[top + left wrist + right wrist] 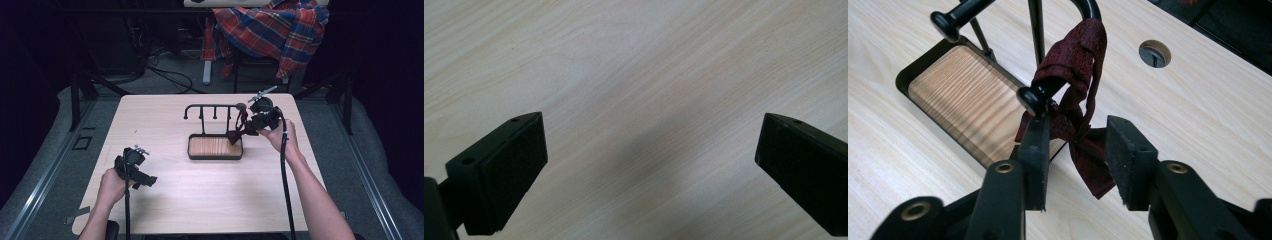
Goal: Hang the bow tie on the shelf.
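A black metal stand (pixel 210 106) with a hooked top bar rises from a wood-floored tray (pixel 215 146) at mid-table. A dark red bow tie (pixel 234 136) hangs by its strap from the bar's right end, with its bow low beside the tray's right edge. My right gripper (pixel 247 131) is at the bow. In the right gripper view the bow tie (pixel 1083 135) hangs between the parted jaws of the right gripper (pixel 1075 145), and neither pad presses it. My left gripper (pixel 147 180) is held low over the table's near left. In its own view the left gripper (pixel 651 150) stands wide open over bare wood.
The light wooden table (pixel 200 200) has a round cable hole (pixel 1154 52) beyond the stand. A plaid shirt (pixel 272 27) is draped over a chair behind the table. Cables lie on the floor at the back.
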Motion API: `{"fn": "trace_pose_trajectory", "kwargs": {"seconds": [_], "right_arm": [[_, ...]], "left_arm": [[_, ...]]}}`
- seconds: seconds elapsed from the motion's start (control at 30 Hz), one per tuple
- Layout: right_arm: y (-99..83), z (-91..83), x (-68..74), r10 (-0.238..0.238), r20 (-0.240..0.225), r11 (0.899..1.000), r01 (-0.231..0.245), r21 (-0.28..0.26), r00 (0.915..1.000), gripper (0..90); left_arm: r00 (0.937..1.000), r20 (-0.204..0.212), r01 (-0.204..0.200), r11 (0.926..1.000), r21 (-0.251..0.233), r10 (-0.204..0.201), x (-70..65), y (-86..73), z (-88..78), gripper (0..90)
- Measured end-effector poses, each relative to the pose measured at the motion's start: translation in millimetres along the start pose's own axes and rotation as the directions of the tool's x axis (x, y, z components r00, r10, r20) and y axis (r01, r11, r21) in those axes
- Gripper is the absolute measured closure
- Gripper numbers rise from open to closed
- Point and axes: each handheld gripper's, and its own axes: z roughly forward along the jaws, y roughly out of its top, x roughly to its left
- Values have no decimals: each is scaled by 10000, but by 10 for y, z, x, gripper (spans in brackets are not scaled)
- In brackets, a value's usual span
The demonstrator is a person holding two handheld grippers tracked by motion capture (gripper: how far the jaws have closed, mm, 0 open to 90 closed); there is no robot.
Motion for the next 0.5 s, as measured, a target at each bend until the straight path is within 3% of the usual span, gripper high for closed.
{"fn": "trace_pose_trajectory", "kwargs": {"seconds": [0.1,0.27,0.5], "right_arm": [[-11,-22,1,-20,-39,10000,20,-15,10000,580],[-53,-107,8,-102,-419,9999,102,-13,9991,449],[-123,-222,51,-270,-463,9996,265,-116,9986,294]], "left_arm": [[10000,3,9,10000,1,-9,2,-1,0,4],[9997,164,192,9996,-219,-188,9,-4,-10,4],[9997,149,197,9996,-224,-193,9,-4,-12,3]]}}
